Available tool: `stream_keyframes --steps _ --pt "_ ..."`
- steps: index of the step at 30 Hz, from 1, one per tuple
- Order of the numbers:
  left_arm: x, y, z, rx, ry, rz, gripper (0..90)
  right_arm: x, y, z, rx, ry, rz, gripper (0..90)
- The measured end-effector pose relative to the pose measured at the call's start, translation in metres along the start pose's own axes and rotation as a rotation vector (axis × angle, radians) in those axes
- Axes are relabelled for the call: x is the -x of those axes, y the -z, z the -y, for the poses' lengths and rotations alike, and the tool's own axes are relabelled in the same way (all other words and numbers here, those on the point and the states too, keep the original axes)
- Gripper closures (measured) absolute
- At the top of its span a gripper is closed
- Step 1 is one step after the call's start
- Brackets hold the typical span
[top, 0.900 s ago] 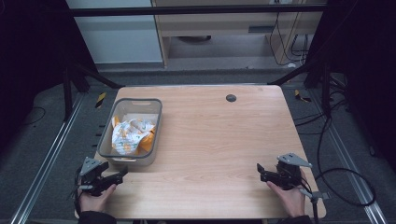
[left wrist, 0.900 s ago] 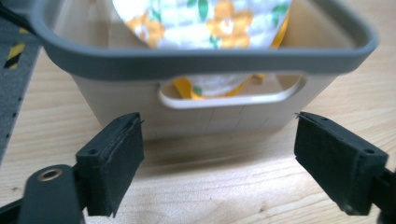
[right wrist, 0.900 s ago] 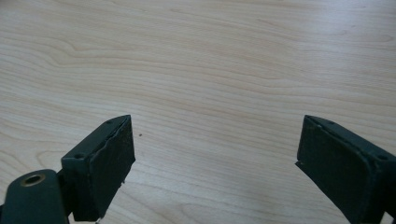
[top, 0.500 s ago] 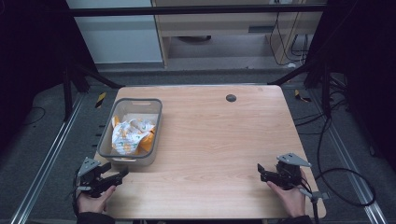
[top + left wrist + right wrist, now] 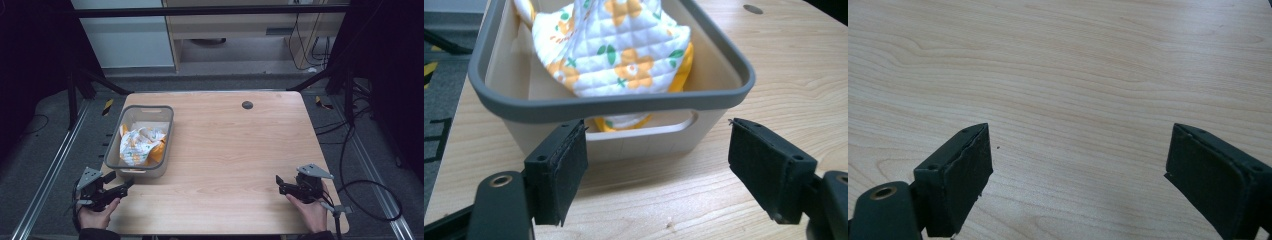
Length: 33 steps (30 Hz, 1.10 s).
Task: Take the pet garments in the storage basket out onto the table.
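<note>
A grey-rimmed beige basket (image 5: 165,114) stands on the left part of the wooden table (image 5: 240,150). Inside it lies a white quilted cloth (image 5: 136,144) with orange flowers and a yellow lining (image 5: 624,50). My left gripper (image 5: 125,186) rests at the table's front left corner, just before the basket's near wall (image 5: 649,145), open with nothing between its jaws (image 5: 658,170). My right gripper (image 5: 280,182) sits at the front right, open over bare wood (image 5: 1078,170). A hand holds each gripper from below.
A small dark round disc (image 5: 247,105) is set in the tabletop near the far edge. Metal frame rails (image 5: 55,160) run along the table's sides, and cables (image 5: 370,195) lie on the floor at the right.
My left gripper has shifted slightly, its jaws now pointing more toward the basket's near corner. The right gripper has not moved.
</note>
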<state>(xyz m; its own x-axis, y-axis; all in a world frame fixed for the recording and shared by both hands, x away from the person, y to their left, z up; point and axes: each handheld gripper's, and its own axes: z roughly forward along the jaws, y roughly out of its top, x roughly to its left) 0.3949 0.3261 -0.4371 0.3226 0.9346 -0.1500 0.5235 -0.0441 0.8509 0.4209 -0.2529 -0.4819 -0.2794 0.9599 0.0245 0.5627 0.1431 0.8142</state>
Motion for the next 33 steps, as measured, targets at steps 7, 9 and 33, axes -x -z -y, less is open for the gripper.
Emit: stream_keyframes --steps 7,9,33 --pt "0.004 0.006 -0.008 0.013 -0.015 0.027 23.6 -0.001 0.001 0.000 0.002 -0.001 -0.006 11.1" --pt "0.005 0.007 -0.010 0.016 -0.018 0.027 23.6 -0.002 0.001 0.000 0.003 0.002 -0.007 11.1" --pt "0.006 0.023 -0.040 0.056 -0.041 0.053 23.0 -0.004 0.001 0.002 0.014 0.022 -0.007 11.6"
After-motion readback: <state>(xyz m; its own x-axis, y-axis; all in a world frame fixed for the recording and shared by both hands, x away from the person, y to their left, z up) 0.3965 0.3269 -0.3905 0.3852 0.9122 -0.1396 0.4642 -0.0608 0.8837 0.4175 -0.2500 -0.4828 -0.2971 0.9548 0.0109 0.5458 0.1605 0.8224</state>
